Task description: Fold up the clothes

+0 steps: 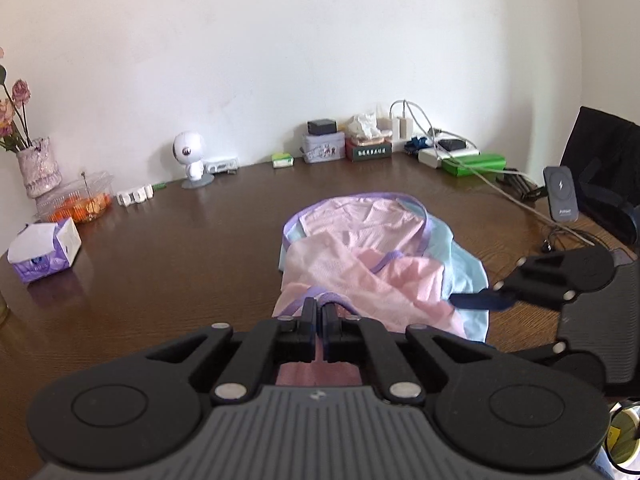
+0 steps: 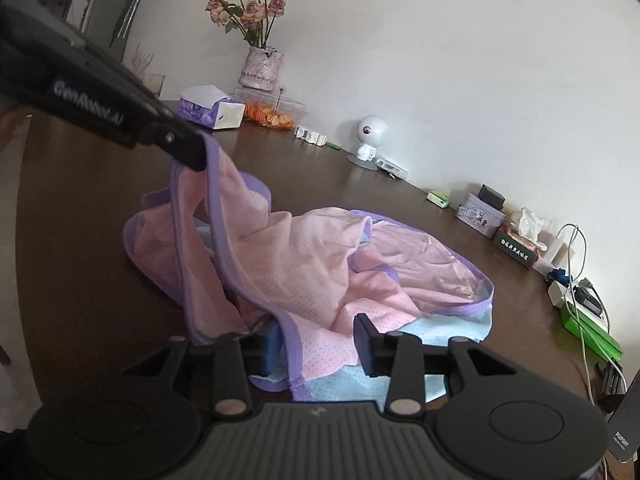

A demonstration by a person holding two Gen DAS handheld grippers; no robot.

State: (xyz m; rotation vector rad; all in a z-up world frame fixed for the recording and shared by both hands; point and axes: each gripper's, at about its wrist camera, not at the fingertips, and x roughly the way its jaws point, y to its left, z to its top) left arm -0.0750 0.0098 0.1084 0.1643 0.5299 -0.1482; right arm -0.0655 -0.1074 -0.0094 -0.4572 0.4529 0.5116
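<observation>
Crumpled pink garment [image 2: 304, 264] with purple trim and blue panel, one edge lifted.

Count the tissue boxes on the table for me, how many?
2. A purple tissue box sits near the vase; a dark tissue box sits by the wall beside the tin. Others may be hidden.

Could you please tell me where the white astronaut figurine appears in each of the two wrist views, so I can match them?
Left wrist view: white astronaut figurine stands left of centre, at the table's far edge by the wall.
Right wrist view: the figurine stands right of centre, upper half, by the wall.
Shared landmark: the purple tissue pack.
</observation>
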